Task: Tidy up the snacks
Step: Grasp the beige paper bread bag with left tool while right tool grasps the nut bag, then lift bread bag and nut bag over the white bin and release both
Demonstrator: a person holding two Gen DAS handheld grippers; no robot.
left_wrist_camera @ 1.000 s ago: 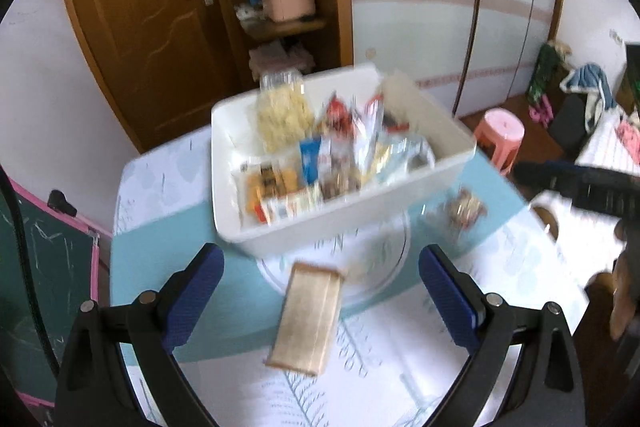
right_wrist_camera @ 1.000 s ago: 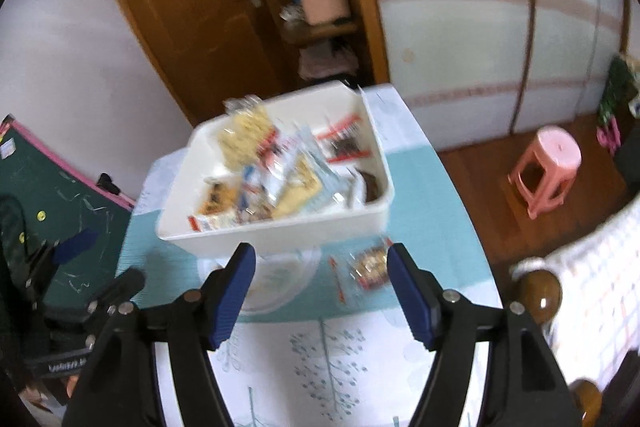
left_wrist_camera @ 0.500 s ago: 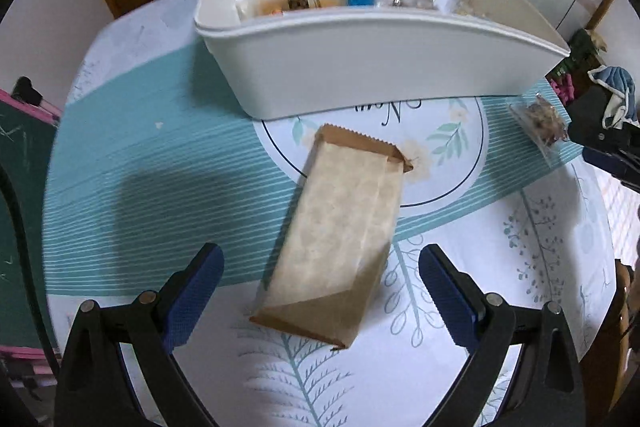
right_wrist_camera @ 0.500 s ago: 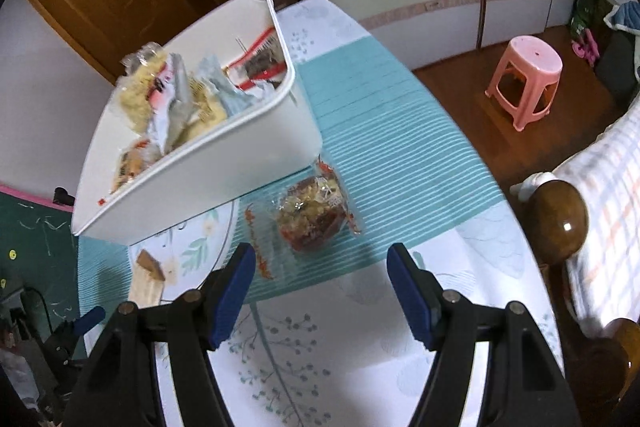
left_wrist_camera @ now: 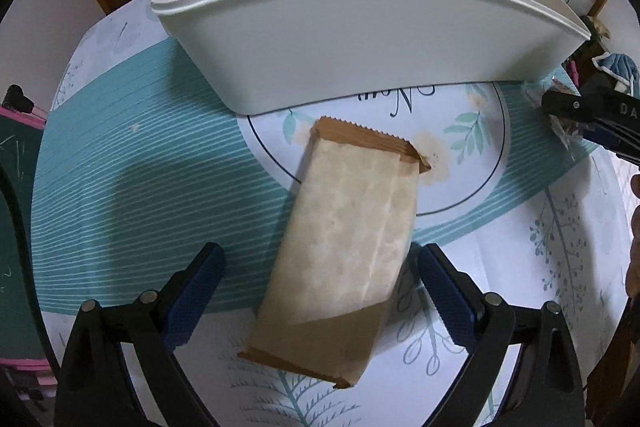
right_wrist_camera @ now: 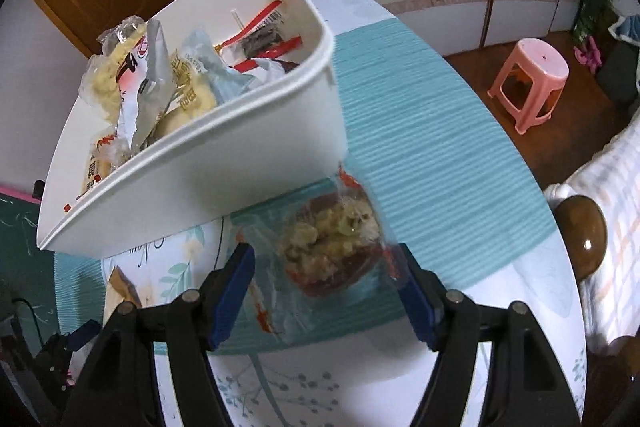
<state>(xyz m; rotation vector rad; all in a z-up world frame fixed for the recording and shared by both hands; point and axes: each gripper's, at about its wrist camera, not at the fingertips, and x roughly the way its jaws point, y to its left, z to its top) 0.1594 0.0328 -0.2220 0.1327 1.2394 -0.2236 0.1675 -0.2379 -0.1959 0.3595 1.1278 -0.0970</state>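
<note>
The left gripper [left_wrist_camera: 318,291] is wide open, though its jaws have just been closing a little. The brown paper snack packet [left_wrist_camera: 344,251] lies flat on the tablecloth [left_wrist_camera: 132,187] between the blue pads [left_wrist_camera: 192,297], not touched by them. Beyond it stands the white bin [left_wrist_camera: 360,39], full of snacks.

The right gripper [right_wrist_camera: 326,291] is also open. The clear snack bag [right_wrist_camera: 332,247] sits between its fingers, on the cloth just beside the bin's corner [right_wrist_camera: 280,131]; whether the pads touch the bag's edges I cannot tell. A pink stool [right_wrist_camera: 530,83] stands far behind.
</note>
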